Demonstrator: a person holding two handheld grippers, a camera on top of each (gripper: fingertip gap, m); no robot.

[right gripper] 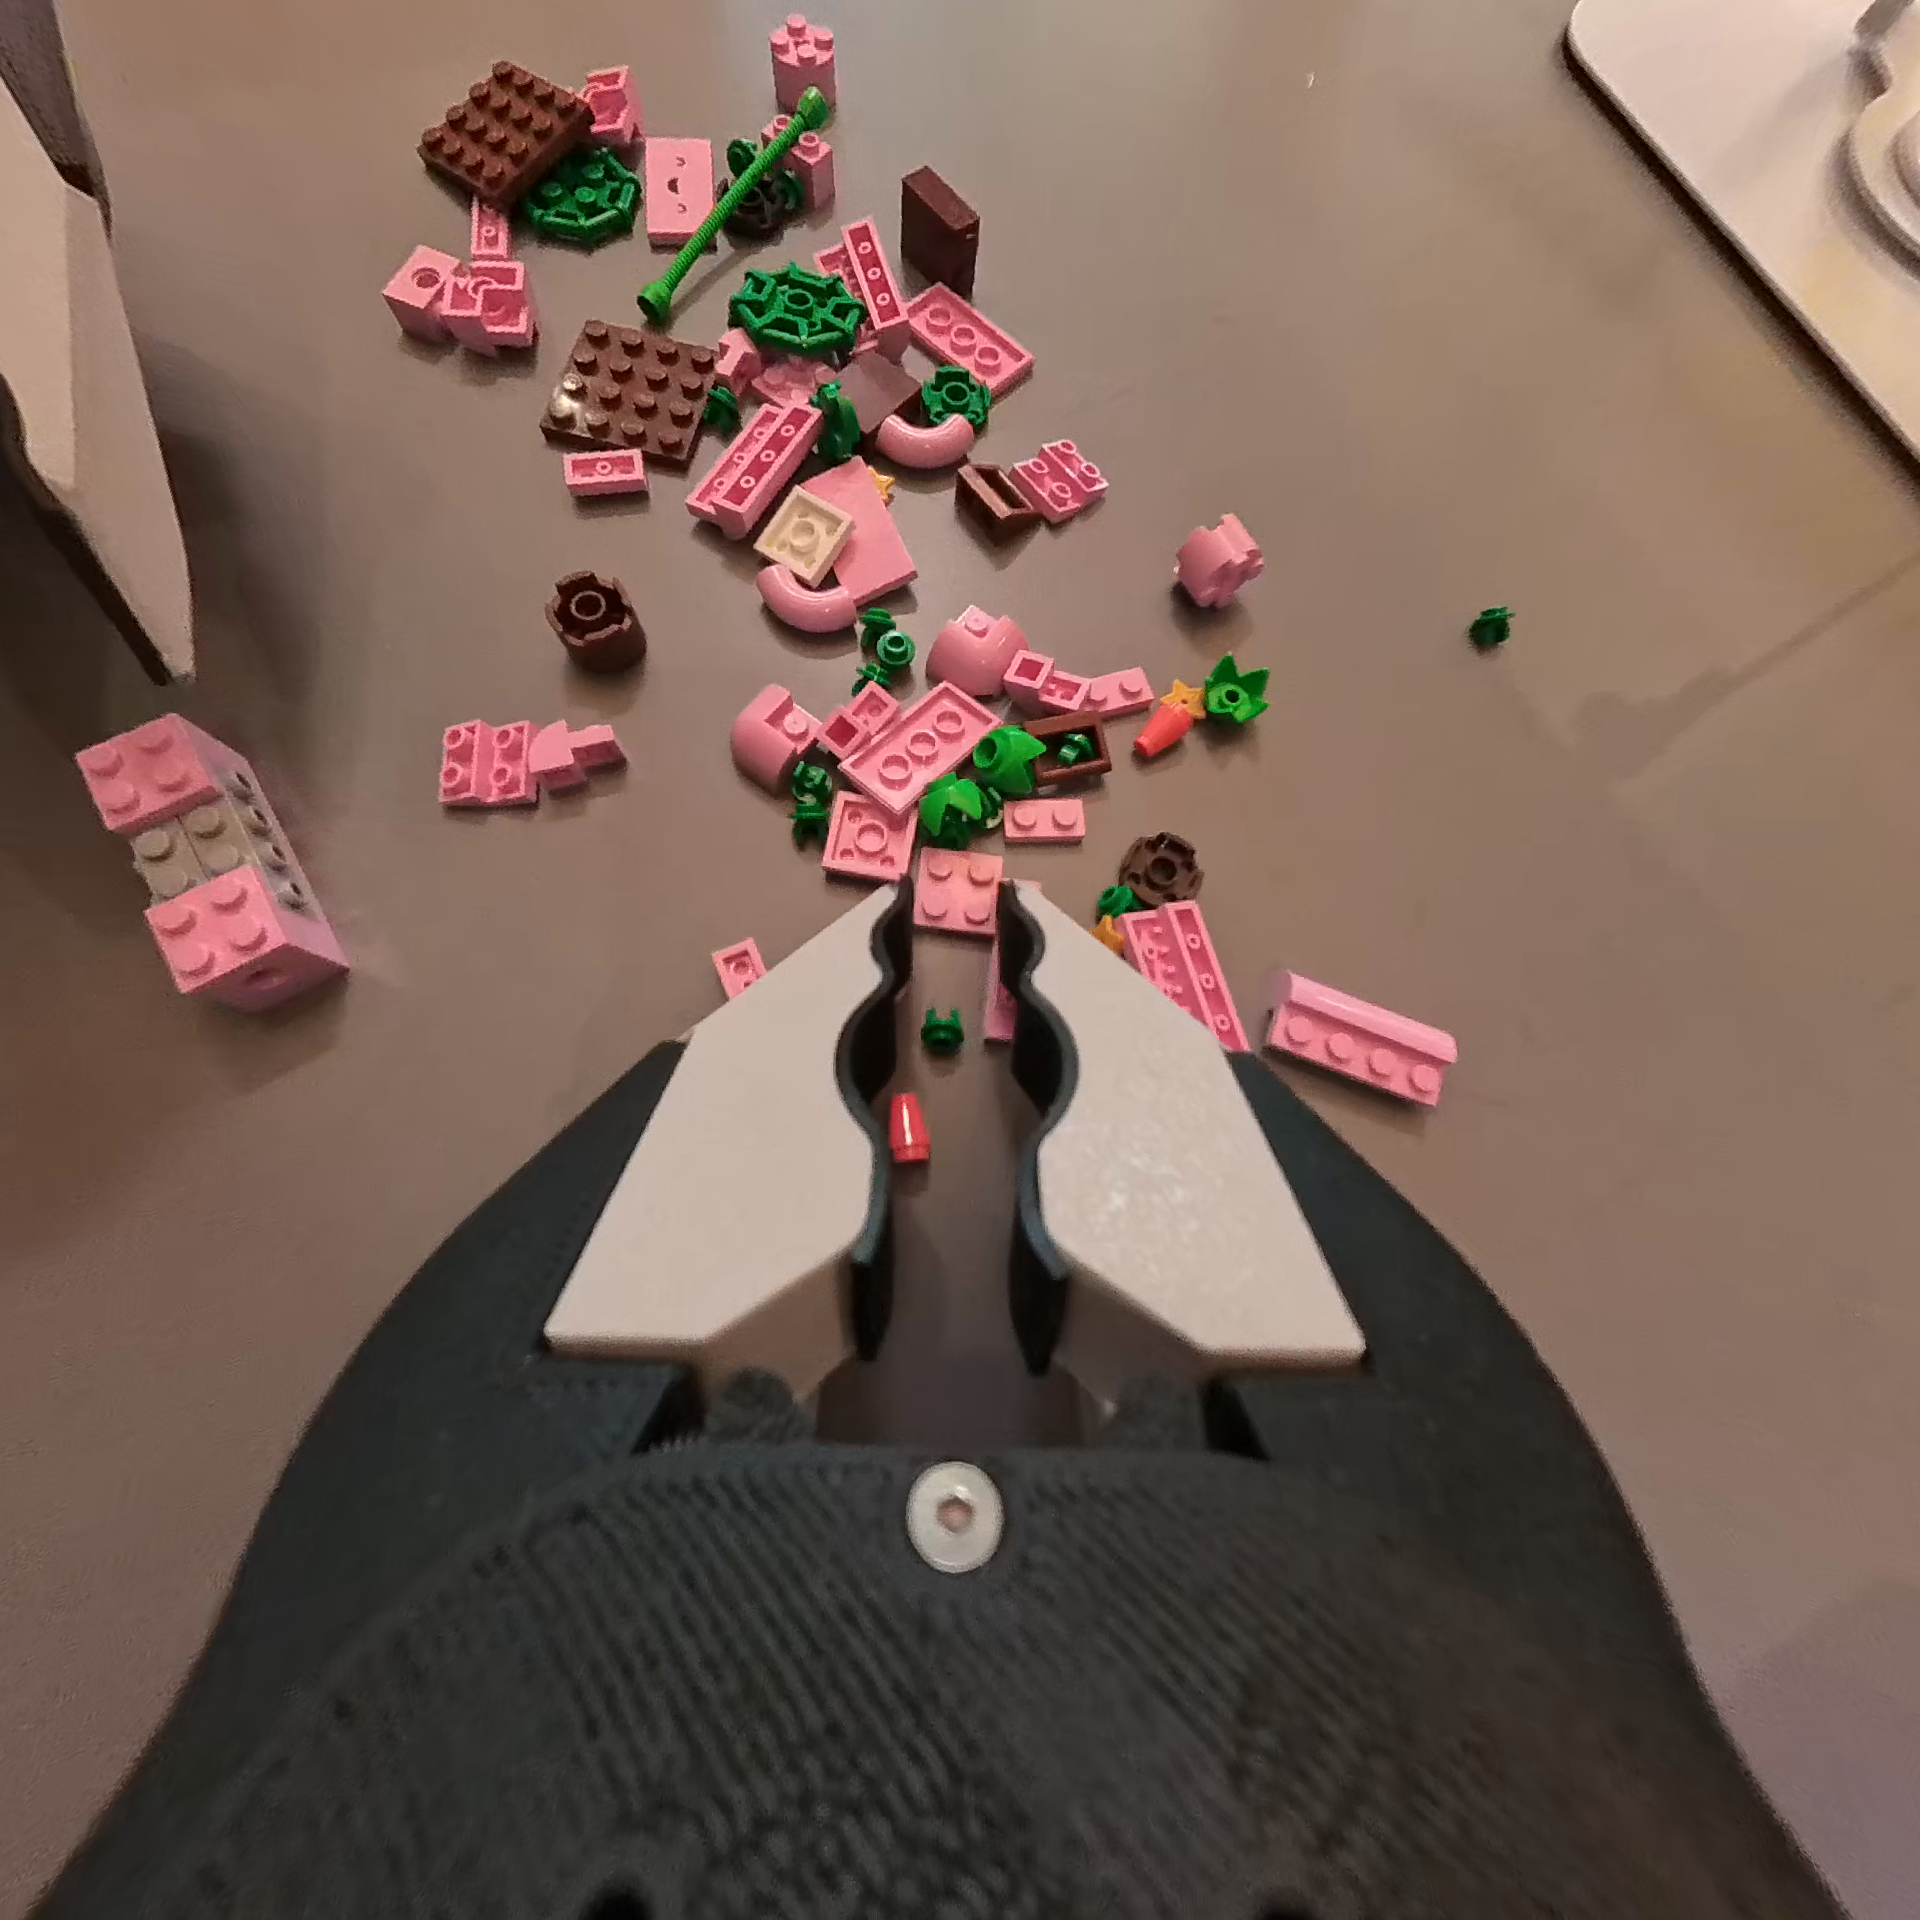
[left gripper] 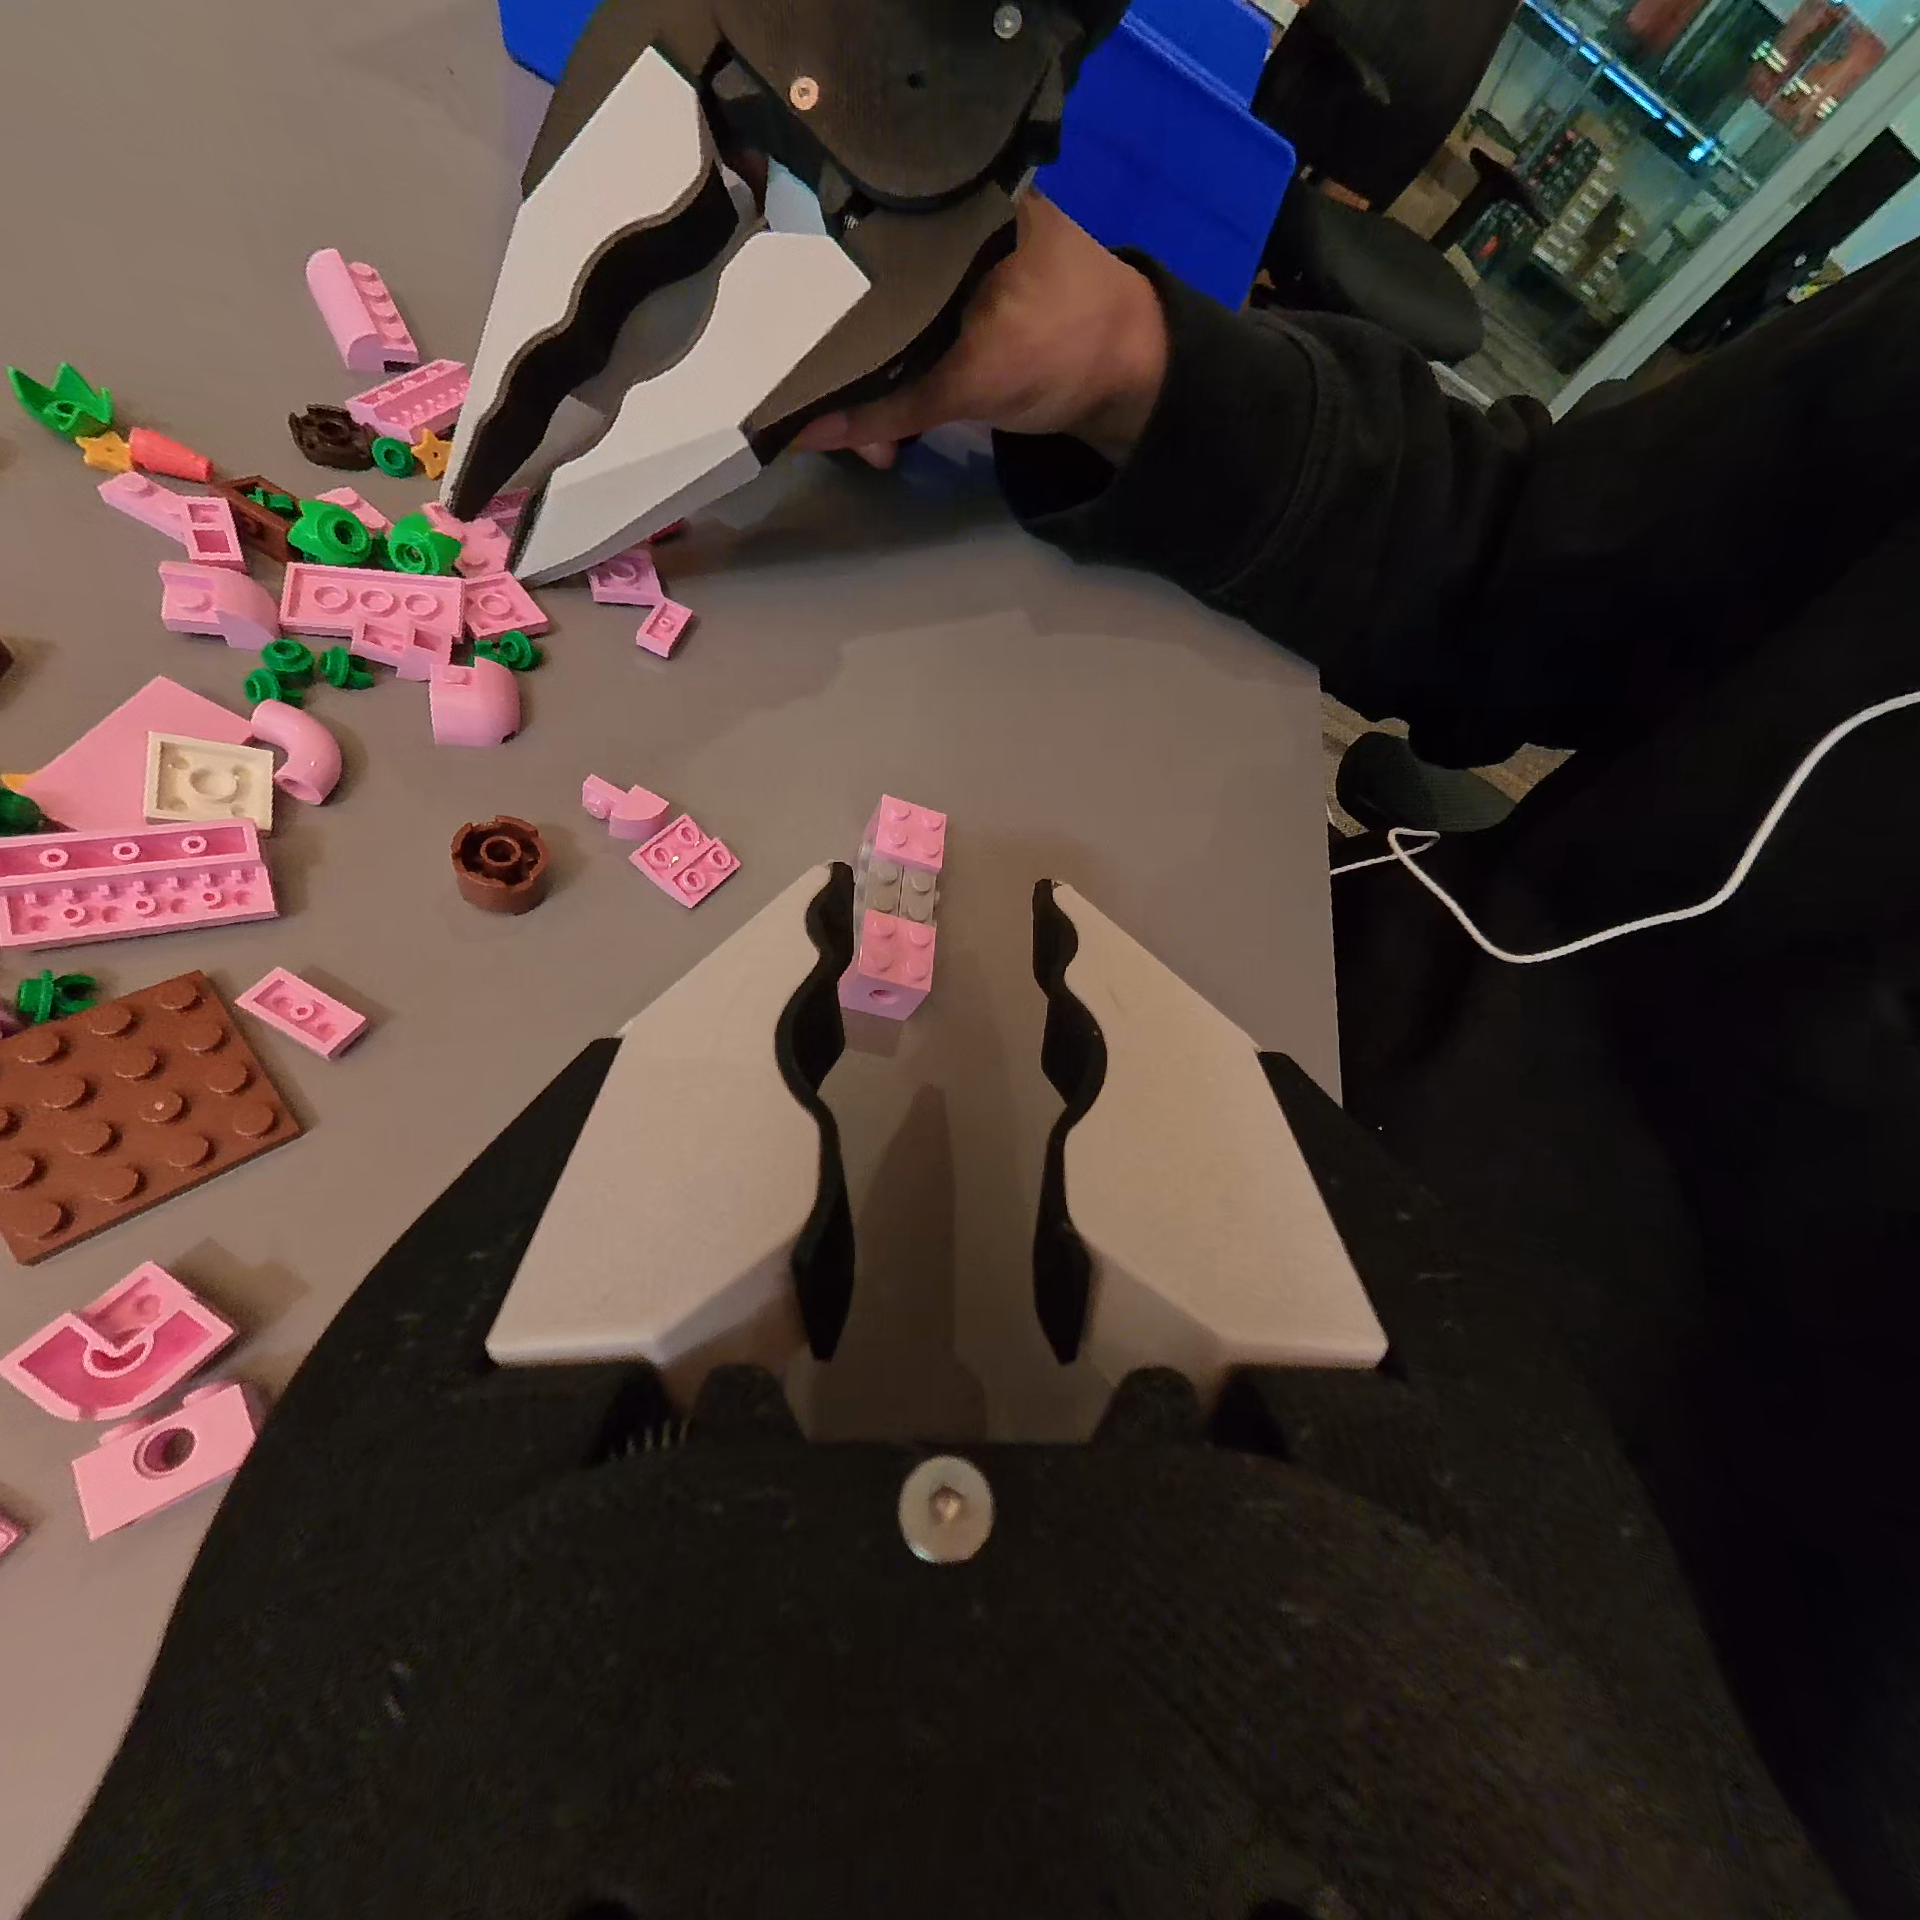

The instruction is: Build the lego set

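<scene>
A small assembly [left gripper: 899,904] of two pink 2x2 bricks with grey bricks between them lies on the grey table; it also shows in the right wrist view [right gripper: 208,862]. My left gripper [left gripper: 935,891] is open and empty, its tips on either side of the assembly, the left fingertip closest to it. My right gripper [right gripper: 958,896] is down in the pile of loose pieces, its tips closed on the sides of a pink 2x2 brick [right gripper: 956,888]. That gripper also shows in the left wrist view [left gripper: 488,520], held by a hand.
Loose pink, green and brown pieces spread across the table: a brown plate [left gripper: 125,1112], a brown round brick [left gripper: 499,862], a pink four-stud brick [right gripper: 1356,1034]. A red cone [right gripper: 911,1127] and a green stud [right gripper: 940,1029] lie under my right gripper. The table edge [left gripper: 1330,831] is close on the right.
</scene>
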